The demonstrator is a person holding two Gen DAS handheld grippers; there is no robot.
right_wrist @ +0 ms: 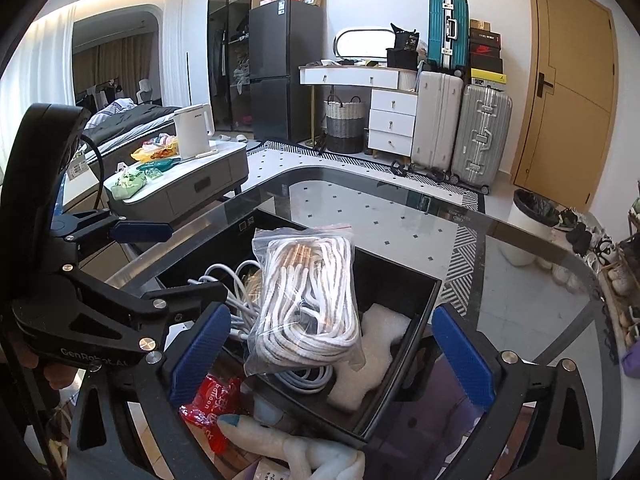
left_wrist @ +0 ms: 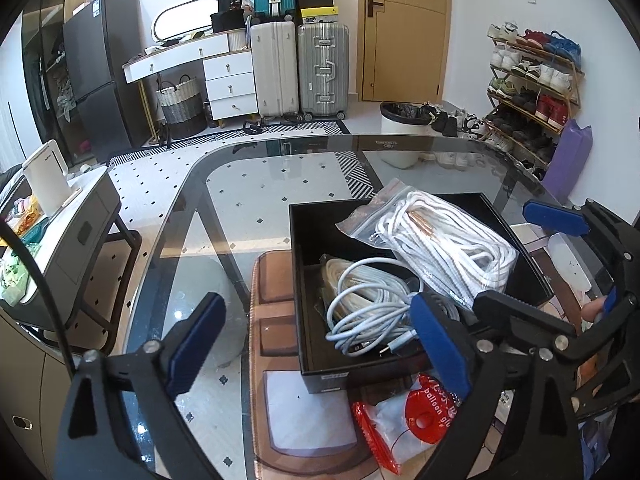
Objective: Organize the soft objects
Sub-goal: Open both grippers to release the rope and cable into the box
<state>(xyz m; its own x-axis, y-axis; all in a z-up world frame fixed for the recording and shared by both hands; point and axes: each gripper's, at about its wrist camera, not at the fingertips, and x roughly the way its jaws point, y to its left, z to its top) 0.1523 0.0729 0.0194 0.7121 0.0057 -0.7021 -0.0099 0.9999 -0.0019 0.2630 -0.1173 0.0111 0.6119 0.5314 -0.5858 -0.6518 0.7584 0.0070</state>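
Observation:
A black box (left_wrist: 316, 372) (right_wrist: 404, 344) stands on the glass table. In it lie a clear zip bag of white rope (left_wrist: 444, 244) (right_wrist: 308, 300), a coil of pale cable (left_wrist: 364, 308) (right_wrist: 236, 276) and a white foam piece (right_wrist: 376, 344). My left gripper (left_wrist: 318, 344) is open and empty over the box's near left corner. My right gripper (right_wrist: 332, 356) is open and empty above the box; it also shows in the left wrist view (left_wrist: 580, 260). A red balloon packet (left_wrist: 424, 404) (right_wrist: 212, 404) and a pale plush toy (right_wrist: 304, 448) lie in front of the box.
The glass table (left_wrist: 224, 184) (right_wrist: 520, 280) has a rounded edge. A brown mat (left_wrist: 272, 360) shows beneath the glass. A grey side table (right_wrist: 192, 184) with a kettle stands left. A white bin (right_wrist: 528, 232), suitcases and a shoe rack (left_wrist: 532, 92) stand beyond.

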